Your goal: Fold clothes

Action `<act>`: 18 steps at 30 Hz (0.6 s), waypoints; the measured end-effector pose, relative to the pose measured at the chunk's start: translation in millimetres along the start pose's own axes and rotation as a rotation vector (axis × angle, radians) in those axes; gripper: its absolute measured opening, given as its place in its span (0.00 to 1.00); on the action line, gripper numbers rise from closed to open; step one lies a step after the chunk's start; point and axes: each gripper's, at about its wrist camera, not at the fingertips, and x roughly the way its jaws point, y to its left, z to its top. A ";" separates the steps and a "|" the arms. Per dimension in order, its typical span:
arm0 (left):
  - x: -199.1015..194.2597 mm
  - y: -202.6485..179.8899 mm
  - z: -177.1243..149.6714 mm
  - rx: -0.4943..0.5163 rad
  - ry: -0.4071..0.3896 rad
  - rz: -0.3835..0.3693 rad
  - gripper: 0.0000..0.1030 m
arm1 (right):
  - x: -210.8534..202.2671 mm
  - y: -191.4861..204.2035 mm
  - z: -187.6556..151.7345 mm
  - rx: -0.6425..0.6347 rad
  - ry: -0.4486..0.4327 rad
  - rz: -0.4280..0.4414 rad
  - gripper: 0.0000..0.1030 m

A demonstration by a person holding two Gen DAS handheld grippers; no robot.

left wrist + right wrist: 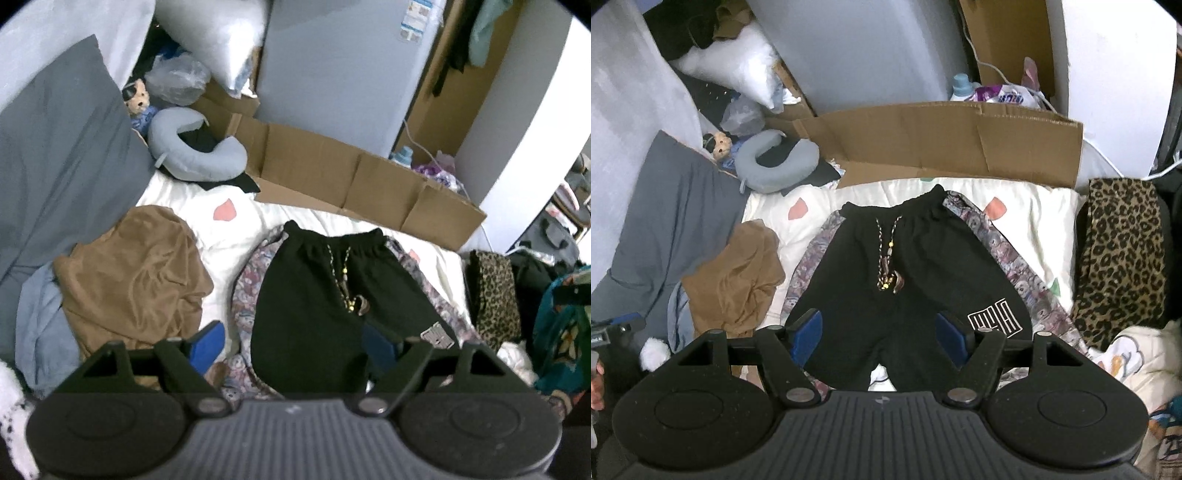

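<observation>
Black shorts point(306, 295) point(886, 266) with a beaded drawstring and a white logo lie flat on the bed, waistband at the far side. They rest on a patterned floral garment point(247, 291) point(1004, 243) that sticks out on both sides. My left gripper point(295, 343) hovers open above the near left part of the shorts, blue pads wide apart, nothing between them. Over the shorts' leg openings my right gripper point(881, 336) is also open and holds nothing.
A crumpled brown garment point(136, 273) point(738, 273) over a light blue one point(40, 317) lies left. A leopard-print cloth point(495, 291) point(1119, 254) lies right. Flattened cardboard point(354, 177) point(942, 140), a grey neck pillow point(195, 144) point(772, 162) and a grey pillow point(59, 155) border the white quilt point(225, 236) point(1030, 206).
</observation>
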 end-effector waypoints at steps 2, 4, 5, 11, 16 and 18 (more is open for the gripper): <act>11.7 2.9 -7.5 0.014 0.014 0.000 0.81 | 9.0 -2.4 -7.5 0.022 -0.010 -0.003 0.71; 25.6 8.1 -17.6 0.007 0.033 0.008 0.81 | 22.4 -3.4 -17.9 0.038 -0.015 -0.007 0.71; 31.2 11.1 -22.7 -0.001 0.039 0.012 0.81 | 29.1 -3.8 -23.1 0.046 -0.018 -0.009 0.71; 71.6 30.4 -51.7 -0.064 0.075 0.019 0.80 | 70.8 -7.5 -54.3 0.091 -0.024 -0.002 0.71; 106.8 43.9 -65.8 -0.091 0.102 0.006 0.79 | 113.8 -10.1 -77.6 0.045 0.037 -0.009 0.71; 120.4 49.1 -71.3 -0.098 0.110 0.001 0.77 | 128.4 -10.4 -85.6 0.045 0.053 -0.010 0.71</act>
